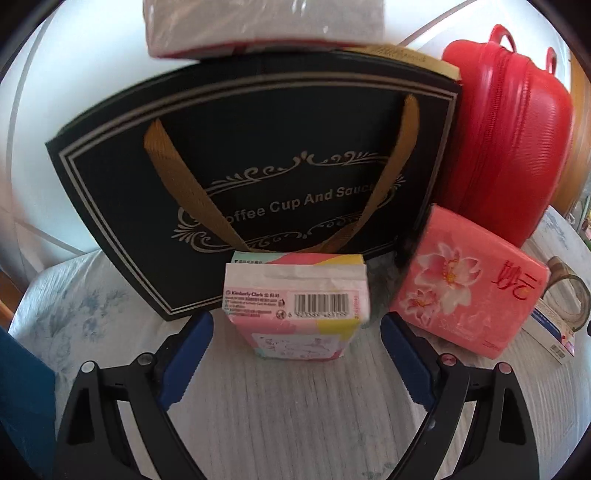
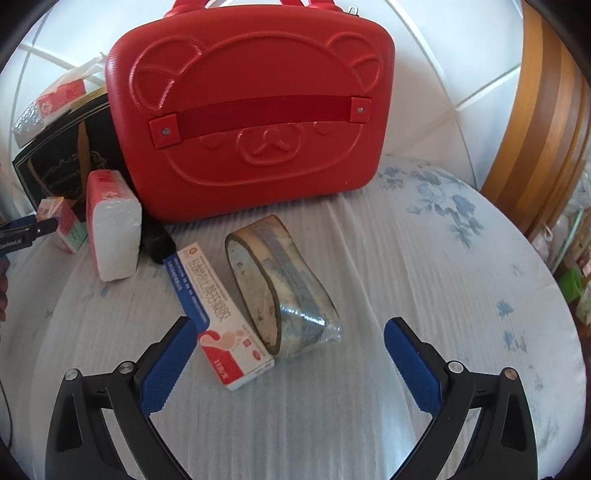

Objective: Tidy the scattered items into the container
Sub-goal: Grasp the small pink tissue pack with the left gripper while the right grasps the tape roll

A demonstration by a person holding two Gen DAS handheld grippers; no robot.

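Note:
A small pink-and-white tissue pack (image 1: 295, 299) with a barcode stands before a black paper gift bag (image 1: 258, 147) with gold ribbon handles. My left gripper (image 1: 295, 323) is open, one blue fingertip on each side of the pack, with a gap on both sides. A larger pink flowered tissue pack (image 1: 469, 284) leans to its right. In the right wrist view, a squashed tape roll (image 2: 280, 284) and a white-and-blue ointment box (image 2: 221, 314) lie side by side. My right gripper (image 2: 290, 328) is open just in front of them, touching neither.
A shut red bear-face case (image 2: 251, 125) stands upright at the back. A tissue packet (image 1: 262, 26) rests on top of the bag. A small black object (image 2: 159, 240) lies beside the pink pack (image 2: 112, 229). The white floral cloth (image 2: 443, 295) covers the surface; wooden furniture (image 2: 546, 129) stands at right.

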